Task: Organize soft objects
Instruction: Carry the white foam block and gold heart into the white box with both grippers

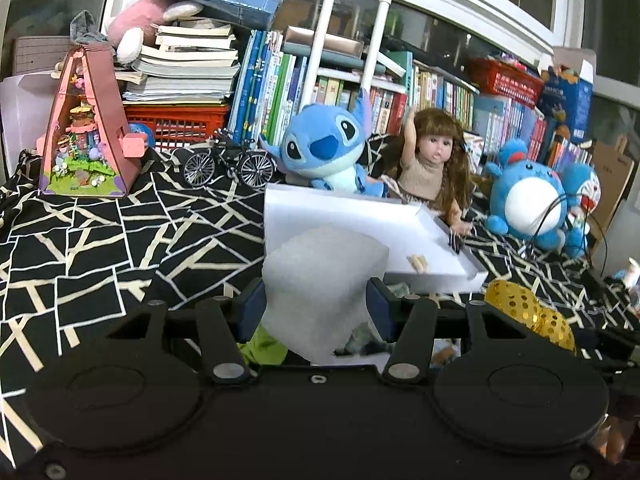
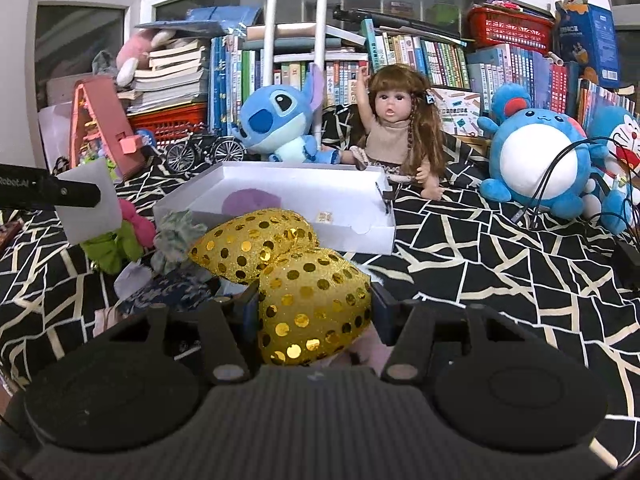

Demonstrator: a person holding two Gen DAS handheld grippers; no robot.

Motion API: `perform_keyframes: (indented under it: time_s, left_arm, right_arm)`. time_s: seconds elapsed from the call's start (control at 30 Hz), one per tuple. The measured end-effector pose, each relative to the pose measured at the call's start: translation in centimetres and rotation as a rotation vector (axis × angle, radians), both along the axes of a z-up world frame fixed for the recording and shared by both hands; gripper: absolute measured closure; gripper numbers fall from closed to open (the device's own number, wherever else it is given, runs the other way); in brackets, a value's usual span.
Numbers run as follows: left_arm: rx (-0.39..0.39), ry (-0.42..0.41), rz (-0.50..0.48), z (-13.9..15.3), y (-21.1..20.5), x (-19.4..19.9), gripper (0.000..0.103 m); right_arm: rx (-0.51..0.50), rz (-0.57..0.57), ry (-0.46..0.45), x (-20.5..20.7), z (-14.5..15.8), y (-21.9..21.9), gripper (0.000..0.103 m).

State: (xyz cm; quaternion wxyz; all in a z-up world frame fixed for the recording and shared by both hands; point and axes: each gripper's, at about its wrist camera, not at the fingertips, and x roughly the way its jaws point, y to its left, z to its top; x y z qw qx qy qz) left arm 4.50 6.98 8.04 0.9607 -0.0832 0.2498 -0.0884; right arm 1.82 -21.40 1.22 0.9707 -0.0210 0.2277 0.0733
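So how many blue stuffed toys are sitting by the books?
3: a big-eared one left of the doll, a round white-bellied one right of her, and a blue cat at the far right. Others may be hidden.

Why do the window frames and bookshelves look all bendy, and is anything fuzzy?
Left wrist view: the fisheye lens bows the window frame and darkens the corners; the white foam block in the left gripper looks soft and washed out. Right wrist view: same curving; the gold sequin bow in the right gripper glints but stays sharp.
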Motion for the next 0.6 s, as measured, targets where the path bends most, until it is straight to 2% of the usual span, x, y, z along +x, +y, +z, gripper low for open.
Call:
perform_keyframes:
  time_s: [0.17, 0.6]
  left_arm:
    - [-0.003, 0.0, 0.014, 0.8, 0.0, 2.2, 0.051]
    - [-0.099, 0.072, 0.005, 1.9, 0.0, 9.2, 0.052]
  right_arm:
    - [0.012, -0.009, -0.015, 1.4, 0.6, -0.2, 0.045]
    - [0.082, -0.029, 0.005, 7.4, 2.2, -1.3, 0.044]
